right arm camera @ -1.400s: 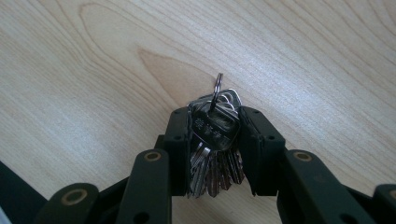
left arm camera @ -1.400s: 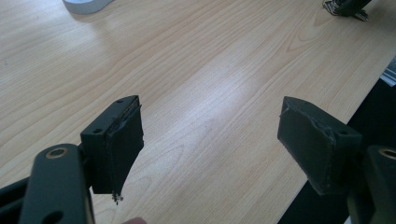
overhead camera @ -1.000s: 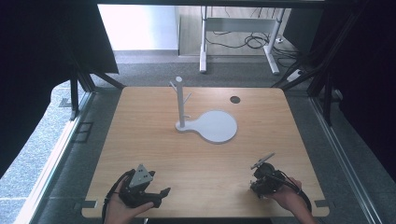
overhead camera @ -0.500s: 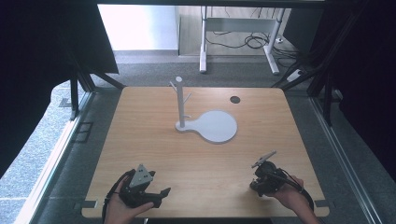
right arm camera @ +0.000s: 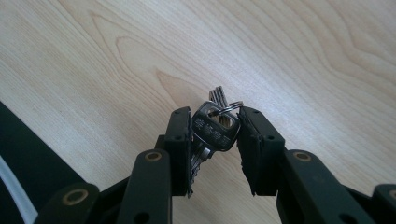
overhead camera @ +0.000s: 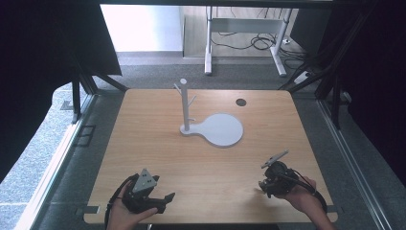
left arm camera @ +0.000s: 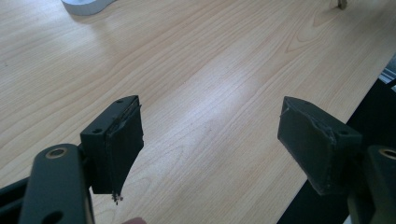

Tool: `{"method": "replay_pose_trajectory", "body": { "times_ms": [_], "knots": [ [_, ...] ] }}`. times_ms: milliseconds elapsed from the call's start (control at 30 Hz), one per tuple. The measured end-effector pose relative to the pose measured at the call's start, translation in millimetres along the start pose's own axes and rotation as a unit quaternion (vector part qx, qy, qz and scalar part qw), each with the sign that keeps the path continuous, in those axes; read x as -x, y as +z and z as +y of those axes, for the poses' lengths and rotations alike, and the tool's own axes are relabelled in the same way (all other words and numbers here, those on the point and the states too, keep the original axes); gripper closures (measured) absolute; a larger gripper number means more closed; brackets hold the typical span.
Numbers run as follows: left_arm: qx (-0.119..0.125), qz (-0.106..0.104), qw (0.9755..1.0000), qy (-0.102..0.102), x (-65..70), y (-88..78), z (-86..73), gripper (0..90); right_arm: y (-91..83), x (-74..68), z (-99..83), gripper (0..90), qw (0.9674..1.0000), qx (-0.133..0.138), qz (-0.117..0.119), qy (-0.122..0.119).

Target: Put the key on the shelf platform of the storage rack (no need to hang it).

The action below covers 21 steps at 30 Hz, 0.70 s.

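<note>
Two grippers sit near the table's [overhead camera: 143,143] front edge. Left gripper [left arm camera: 210,144] is spread wide, holding nothing. Right gripper [right arm camera: 215,140] pinches a bunch of keys [right arm camera: 215,128] by the front right corner.

You worked over a pale, smooth wooden table [overhead camera: 206,167] whose light grain took a soft sheen where daylight fell on it. The white peg stand with its round flat base [overhead camera: 218,128] looked like matt plastic, smooth and even. Your left gripper [left arm camera: 210,140] had matt black pads [left arm camera: 119,140], their facing rough and frayed at the edges. The black arms of your right gripper [right arm camera: 215,135] looked hard and matt, with brass-coloured rivets, and the bunch of silver metal keys [right arm camera: 215,128] between them looked dull grey, on a shinier metal ring
</note>
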<state>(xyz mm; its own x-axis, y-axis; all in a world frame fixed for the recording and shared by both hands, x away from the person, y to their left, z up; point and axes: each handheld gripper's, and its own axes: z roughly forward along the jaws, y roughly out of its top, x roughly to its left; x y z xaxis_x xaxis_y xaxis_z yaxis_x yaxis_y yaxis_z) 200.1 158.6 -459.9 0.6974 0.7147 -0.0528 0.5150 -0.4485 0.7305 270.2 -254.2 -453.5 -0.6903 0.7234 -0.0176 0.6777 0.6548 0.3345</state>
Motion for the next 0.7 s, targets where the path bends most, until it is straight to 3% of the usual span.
{"method": "replay_pose_trajectory", "body": {
  "times_ms": [700],
  "knots": [
    [0.002,0.000,1.0000,-0.002,-0.2,-0.7,0.1,22.6,-21.7,5.9,12.2,66.4,0.9999,0.013,-0.010,-0.005]
  ]
}}
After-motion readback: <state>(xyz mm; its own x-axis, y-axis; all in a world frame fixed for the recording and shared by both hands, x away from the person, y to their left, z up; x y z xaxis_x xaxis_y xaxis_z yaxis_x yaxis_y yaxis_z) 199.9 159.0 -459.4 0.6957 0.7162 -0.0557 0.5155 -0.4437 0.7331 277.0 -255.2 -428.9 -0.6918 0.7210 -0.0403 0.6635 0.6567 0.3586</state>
